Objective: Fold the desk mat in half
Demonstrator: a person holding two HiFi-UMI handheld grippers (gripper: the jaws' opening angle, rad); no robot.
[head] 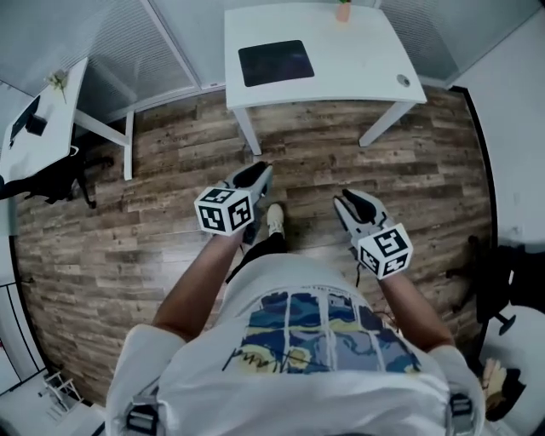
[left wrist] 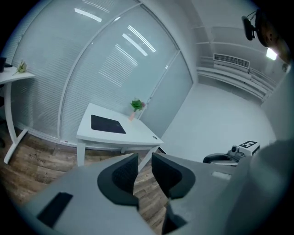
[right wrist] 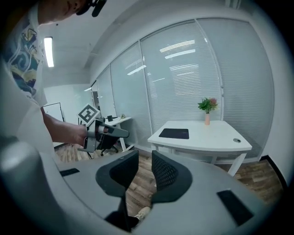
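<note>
A dark desk mat (head: 275,62) lies flat on the left part of a white table (head: 366,72) some way ahead of me. Both grippers hang over the wooden floor, well short of the table. My left gripper (head: 261,174) points toward the table's near left leg, its jaws apart with nothing between them. My right gripper (head: 344,201) is also open and empty. In the left gripper view the mat (left wrist: 108,124) shows far beyond the left gripper (left wrist: 144,161). The right gripper view shows the mat (right wrist: 174,133) past the right gripper (right wrist: 144,161), with the left gripper (right wrist: 124,133) off to its left.
A small plant in a pink vase (head: 343,10) stands at the table's far edge, and a round cable hole (head: 403,80) marks its right end. A second white desk (head: 43,119) and a black chair (head: 51,183) are at left. Glass walls with blinds stand behind.
</note>
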